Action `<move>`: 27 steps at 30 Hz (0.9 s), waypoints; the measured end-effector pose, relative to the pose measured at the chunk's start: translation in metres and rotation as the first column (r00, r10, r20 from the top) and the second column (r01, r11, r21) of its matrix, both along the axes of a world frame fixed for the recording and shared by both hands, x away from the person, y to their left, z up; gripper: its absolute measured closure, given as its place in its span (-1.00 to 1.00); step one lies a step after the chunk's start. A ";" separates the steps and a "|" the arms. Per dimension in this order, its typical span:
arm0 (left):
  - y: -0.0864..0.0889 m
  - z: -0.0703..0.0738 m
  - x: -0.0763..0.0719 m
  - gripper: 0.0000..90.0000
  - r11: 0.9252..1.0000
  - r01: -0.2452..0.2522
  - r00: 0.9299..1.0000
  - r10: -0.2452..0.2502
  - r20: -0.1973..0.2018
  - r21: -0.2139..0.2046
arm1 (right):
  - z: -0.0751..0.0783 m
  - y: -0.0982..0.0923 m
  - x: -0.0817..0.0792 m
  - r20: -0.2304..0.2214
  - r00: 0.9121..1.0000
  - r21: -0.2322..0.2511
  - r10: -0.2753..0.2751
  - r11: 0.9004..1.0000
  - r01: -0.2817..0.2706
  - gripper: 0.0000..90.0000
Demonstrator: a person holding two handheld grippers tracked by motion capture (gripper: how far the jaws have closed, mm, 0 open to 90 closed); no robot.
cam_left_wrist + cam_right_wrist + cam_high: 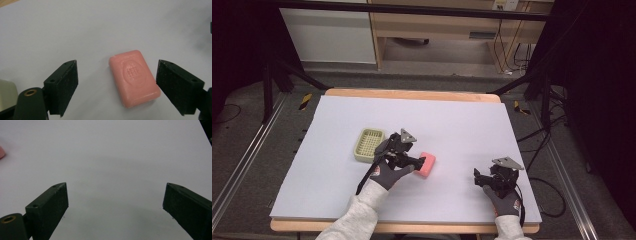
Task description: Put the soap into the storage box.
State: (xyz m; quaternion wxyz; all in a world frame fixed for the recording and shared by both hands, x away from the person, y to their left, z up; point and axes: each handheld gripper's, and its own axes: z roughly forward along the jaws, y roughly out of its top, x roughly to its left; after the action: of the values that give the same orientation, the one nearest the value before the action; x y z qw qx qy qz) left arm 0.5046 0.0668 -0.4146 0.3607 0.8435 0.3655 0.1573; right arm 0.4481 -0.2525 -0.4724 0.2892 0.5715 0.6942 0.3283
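While the room around it is dark, the big table [412, 210] sits in the middle with a wooden edge and a pale lilac sheet [377, 115] spread flat over its top. Behind the table is a light wooden cabinet [437, 25] on a grey floor, and black stand legs [272, 75] rise at both sides, with cables [552, 175] lying by the right edge. Metal rails [242, 165] run along the floor to the left and right. On the sheet, left of the middle, sits a small pale green soap dish [368, 145] with a ribbed bottom. Just to its right is the left gripper [418, 161], held by a hand in a dark glove and a grey sleeve. Its jaws stand wide apart, and the pink soap bar [133, 77] lies flat on the sheet between them, closer to one jaw but not pressed by either. The soap has a stamped oval on top. Nothing lies between the soap and the dish but the gripper itself. Well off to the right, near the front edge, the right gripper [479, 177] rests low over bare sheet. Its jaws are wide apart too, with nothing between them.
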 end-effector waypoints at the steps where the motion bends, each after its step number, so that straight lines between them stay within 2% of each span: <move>1: -0.001 0.000 0.000 -0.61 1.000 0.000 1.000 0.000 -0.001 0.001 | 0.000 0.000 0.000 0.001 1.000 -0.001 0.000 1.000 0.000 -0.85; 8: -0.009 -0.004 0.001 -0.61 1.000 0.014 1.000 -0.013 -0.006 0.025 | 0.000 0.000 0.000 -0.001 1.000 0.003 0.002 1.000 -0.002 -0.85; 27: -0.028 -0.014 0.007 -0.60 0.998 0.038 0.999 -0.036 -0.040 0.042 | 0.000 0.001 0.000 -0.005 1.000 0.007 0.005 1.000 -0.005 -0.85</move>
State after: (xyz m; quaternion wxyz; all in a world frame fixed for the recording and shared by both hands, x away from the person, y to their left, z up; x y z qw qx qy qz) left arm 0.5112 0.0384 -0.4290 0.3383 0.8605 0.3535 0.1416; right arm 0.4484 -0.2519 -0.4725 0.2843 0.5717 0.6953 0.3301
